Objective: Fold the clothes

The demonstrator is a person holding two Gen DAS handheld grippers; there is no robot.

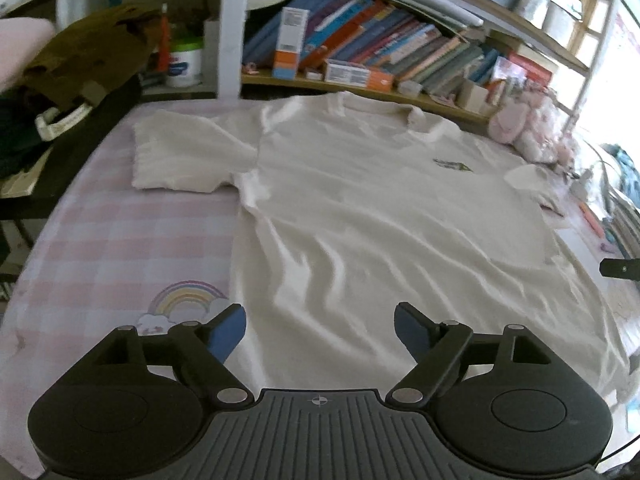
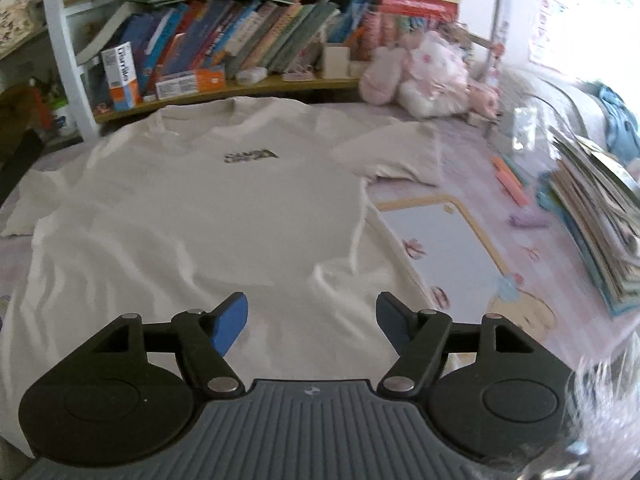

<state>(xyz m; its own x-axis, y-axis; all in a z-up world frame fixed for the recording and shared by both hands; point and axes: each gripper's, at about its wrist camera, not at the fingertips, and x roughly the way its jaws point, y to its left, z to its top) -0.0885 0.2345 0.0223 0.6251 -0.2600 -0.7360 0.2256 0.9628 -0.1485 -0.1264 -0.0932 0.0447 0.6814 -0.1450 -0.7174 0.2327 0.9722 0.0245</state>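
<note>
Both wrist cams near, angled down, share t-shirt (image 1: 360, 200).

T-shirt (image 1: 360, 184) lies flat on the bed (image 1: 120, 240), bookshelf (image 1: 360, 52) behind.

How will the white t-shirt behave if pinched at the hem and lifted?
Likely floppy: the white t-shirt lies flat in soft ripples, so it should drape from the pinch and sag between two grips. Probably light for its spread, since the cloth looks thin. It may drag on the pink checked sheet and bunch, not slide as one piece.
</note>
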